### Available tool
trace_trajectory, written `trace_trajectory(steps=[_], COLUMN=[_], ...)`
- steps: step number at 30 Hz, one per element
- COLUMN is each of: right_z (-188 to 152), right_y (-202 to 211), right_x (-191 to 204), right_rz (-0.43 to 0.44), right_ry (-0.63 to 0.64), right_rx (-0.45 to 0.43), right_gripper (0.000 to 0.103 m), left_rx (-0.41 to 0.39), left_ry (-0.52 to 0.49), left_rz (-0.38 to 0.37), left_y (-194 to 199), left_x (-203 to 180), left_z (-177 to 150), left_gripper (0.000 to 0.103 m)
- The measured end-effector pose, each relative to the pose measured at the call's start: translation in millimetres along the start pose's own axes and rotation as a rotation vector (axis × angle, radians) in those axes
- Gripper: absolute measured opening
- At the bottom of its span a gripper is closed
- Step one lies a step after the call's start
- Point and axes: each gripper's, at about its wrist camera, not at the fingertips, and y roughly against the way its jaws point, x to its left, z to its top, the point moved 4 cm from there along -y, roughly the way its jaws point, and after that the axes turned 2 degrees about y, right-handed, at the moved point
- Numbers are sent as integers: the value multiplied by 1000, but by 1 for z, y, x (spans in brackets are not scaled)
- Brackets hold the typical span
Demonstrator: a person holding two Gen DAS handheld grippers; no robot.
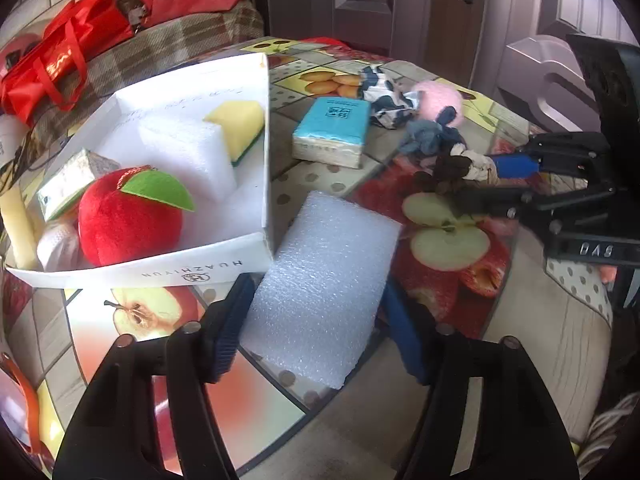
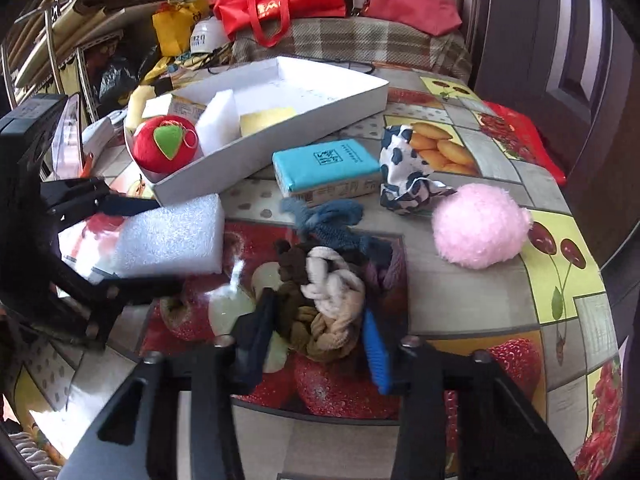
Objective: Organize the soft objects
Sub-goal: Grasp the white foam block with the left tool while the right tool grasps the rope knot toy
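Observation:
A white foam block [image 1: 324, 284] lies on the fruit-print table beside the white box [image 1: 160, 270]. My left gripper [image 1: 316, 286] is shut on it, with a blue pad against each long side. My right gripper [image 2: 318, 306] is shut on a knotted bundle of brown, cream and tan rope [image 2: 320, 304], which rests on the table. From the right wrist view the left gripper [image 2: 168, 242] clasps the foam block [image 2: 172, 236]. The box holds a red plush apple [image 1: 128, 220], a white sponge [image 1: 188, 152], a yellow sponge [image 1: 240, 124] and a tissue pack [image 1: 68, 184].
Loose on the table are a blue tissue pack [image 2: 328, 166], a cow-print cloth [image 2: 404, 172], a pink fluffy ball [image 2: 480, 226] and a blue-grey knit piece [image 2: 332, 224]. Behind the table stands a plaid-covered seat with red bags [image 2: 276, 4]. The table edge curves on the right.

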Motion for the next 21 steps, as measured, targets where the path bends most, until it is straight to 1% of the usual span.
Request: trace_trajectory(steps=[2, 5, 9, 10, 13, 16, 18, 19, 20, 21], right_z=[-2, -7, -10, -9, -8, -1, 3, 6, 9, 11], right_y=[13, 31, 50, 53, 69, 72, 70, 70, 69, 69], right_x=[1, -1, -8, -8, -18, -24, -27, -29, -29, -29], right_rz=[12, 55, 80, 75, 62, 49, 44, 40, 34, 26], right_ry=[-2, -21, -52, -61, -110, -146, -174, -194, -204, -209], right_rx=[-52, -131, -226, -244, -338, -380, -391, -408, -424, -439], right_gripper=[31, 31, 31, 31, 31, 31, 31, 31, 31, 31], left_rx=[-4, -17, -61, -91, -182, -323, -428, -458, -505, -531], left_ry=[-11, -30, -35, -28, 11, 114, 186, 193, 195, 195], left_rz=[1, -8, -18, -20, -18, -4, 61, 90, 169, 223], left_y=[1, 6, 16, 22, 40, 67, 85, 90, 98, 102], left_x=[-1, -7, -10, -9, -1, 20, 37, 41, 47, 49], left_z=[-1, -3, -4, -3, -2, -5, -8, -9, -10, -10], left_gripper=[62, 61, 61, 61, 62, 62, 62, 62, 62, 62])
